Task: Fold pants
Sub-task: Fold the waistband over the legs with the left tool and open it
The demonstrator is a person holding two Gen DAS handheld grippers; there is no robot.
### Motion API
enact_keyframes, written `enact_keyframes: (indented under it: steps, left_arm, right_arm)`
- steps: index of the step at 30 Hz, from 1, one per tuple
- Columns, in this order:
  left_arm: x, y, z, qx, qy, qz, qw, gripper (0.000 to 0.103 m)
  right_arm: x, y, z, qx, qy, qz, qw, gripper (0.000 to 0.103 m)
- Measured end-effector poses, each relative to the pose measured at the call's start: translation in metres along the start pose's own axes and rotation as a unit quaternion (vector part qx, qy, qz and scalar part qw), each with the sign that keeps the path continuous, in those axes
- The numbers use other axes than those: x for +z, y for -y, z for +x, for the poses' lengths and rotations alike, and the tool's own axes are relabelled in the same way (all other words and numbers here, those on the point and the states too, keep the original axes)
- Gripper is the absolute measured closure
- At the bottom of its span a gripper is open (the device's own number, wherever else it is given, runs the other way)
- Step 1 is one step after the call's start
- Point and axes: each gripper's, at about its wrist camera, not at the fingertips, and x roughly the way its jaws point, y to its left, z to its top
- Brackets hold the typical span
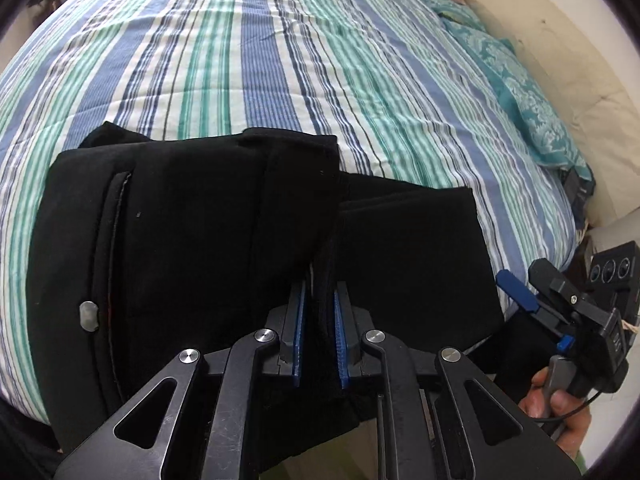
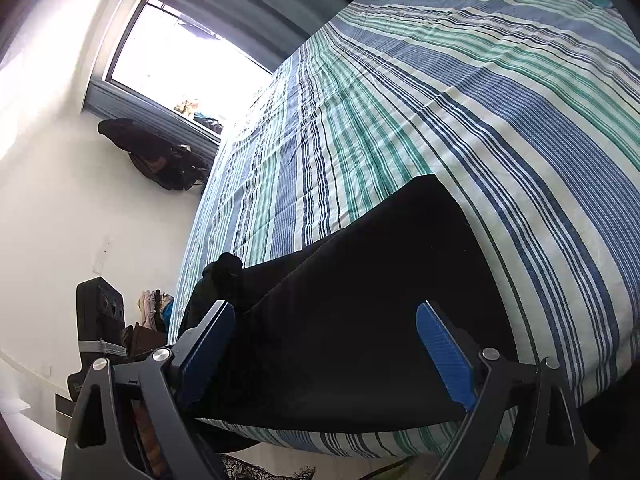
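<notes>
Left to right, left wrist view: the black pants (image 1: pixel 192 240) lie partly folded on the striped bedspread (image 1: pixel 280 60) near the bed's front edge, waistband button (image 1: pixel 89 315) at far left, a leg section extending right. At centre, the left claw (image 1: pixel 320 320) is clenched on a thick fold of the black cloth, which rises between its blue pads. At far right, the right claw (image 1: pixel 520 292), held in a person's hand (image 1: pixel 560 404), stands just off the bed's edge. A teal pillow (image 1: pixel 532 116) lies along the far side.

Right wrist view: the right claw (image 2: pixel 326 344) is released, its jaws spread wide with the leg section before them, pads not pressing on it.

Risks, as judged: with only one claw gripping, the carried layers may slide apart and skew the fold; the cloth nearest the edge may slip off the bed.
</notes>
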Motion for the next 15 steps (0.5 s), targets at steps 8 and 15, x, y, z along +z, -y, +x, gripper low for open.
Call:
enact_keyframes:
  steps: [8,15]
  left_arm:
    - [-0.009,0.036,-0.022,-0.027,0.019,0.068,0.9971,0.035]
    - [-0.012,0.047,-0.082,-0.052,0.089,0.096,0.9901,0.028]
  right_arm:
    - [0.002,0.002,0.0,0.001,0.002,0.006,1.0,0.011]
    - [0.004,0.001,-0.008,0.006,0.024,0.008,1.0,0.011]
